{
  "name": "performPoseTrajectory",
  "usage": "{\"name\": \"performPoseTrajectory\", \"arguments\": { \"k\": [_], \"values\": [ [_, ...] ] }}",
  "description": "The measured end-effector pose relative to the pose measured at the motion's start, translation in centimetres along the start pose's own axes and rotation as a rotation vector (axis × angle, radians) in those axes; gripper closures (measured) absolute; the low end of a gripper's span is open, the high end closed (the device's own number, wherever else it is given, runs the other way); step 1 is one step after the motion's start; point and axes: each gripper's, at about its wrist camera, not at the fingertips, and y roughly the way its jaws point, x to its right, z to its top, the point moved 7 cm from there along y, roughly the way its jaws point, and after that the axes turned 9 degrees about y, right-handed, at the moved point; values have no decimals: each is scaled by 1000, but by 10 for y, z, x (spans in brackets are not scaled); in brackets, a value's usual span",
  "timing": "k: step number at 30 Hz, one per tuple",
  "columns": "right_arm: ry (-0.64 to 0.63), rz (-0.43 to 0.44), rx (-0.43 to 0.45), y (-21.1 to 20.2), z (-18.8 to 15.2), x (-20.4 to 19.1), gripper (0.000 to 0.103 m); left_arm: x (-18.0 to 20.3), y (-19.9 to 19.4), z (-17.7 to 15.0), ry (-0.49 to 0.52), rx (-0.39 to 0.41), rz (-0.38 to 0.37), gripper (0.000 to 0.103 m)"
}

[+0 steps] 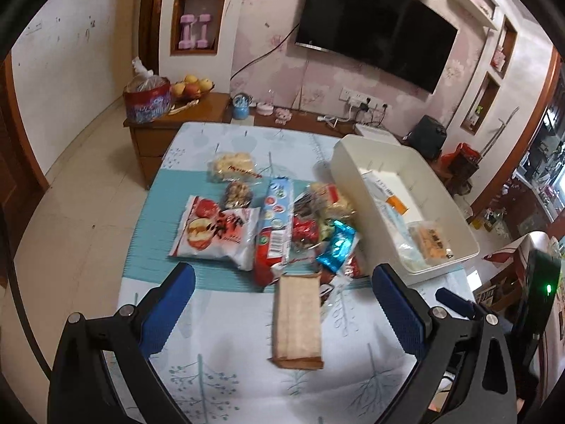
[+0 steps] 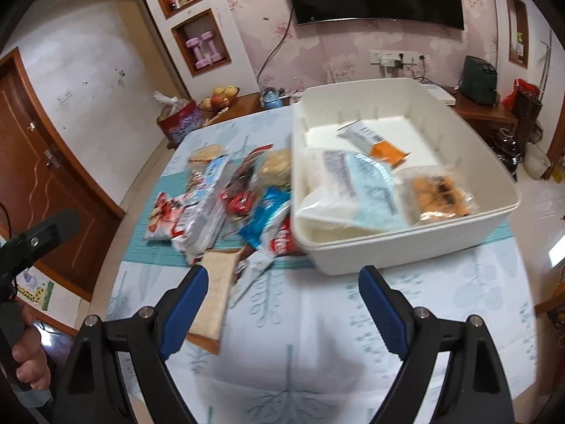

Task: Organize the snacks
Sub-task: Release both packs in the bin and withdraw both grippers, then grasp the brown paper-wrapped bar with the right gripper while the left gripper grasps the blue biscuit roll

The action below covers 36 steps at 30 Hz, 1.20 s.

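Left wrist view: left gripper (image 1: 283, 279) hovers over the table (image 1: 219, 381) w/ jaws spread wide, nothing between them. Most snacks are loose in a pile left of the white bin (image 1: 455, 208): red-white apple-print bag (image 1: 212, 228), long blue-red biscuit pack (image 1: 275, 222), shiny blue packet (image 1: 337, 245), plain brown packet (image 1: 298, 321) nearest the gripper, plus a few more further back. Bin holds only a few items, incl. an orange snack pack (image 1: 432, 240). Right wrist view (blurry): right gripper (image 2: 283, 284) also wide apart & empty, just in front of the bin's near wall. Inside: pale blue-white bag (image 2: 356, 183), orange-end packet (image 2: 383, 146), orange snack pack. Roughly a third done, I'd say; pile left to move.
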Motion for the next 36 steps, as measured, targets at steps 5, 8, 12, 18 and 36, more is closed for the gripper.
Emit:
{"name": "performPoseTrajectory", "arguments": {
  "k": [5,8,12,18,36],
  "values": [
    [29,57,-17,15,-21,-21,15,-15,11,6,10,-55,20,3],
    [34,67,-32,26,-34,-32,15,-20,20,11,18,-98,30,3],
    [34,72,-49,38,-46,-42,15,-24,37,18,36,-151,40,3],
    [40,63,-57,57,-61,-53,15,-14,69,24,75,-218,11,3],
    [-82,13,-118,103,-92,-83,29,-4,155,13,22,-370,-53,9]
  ]
}}
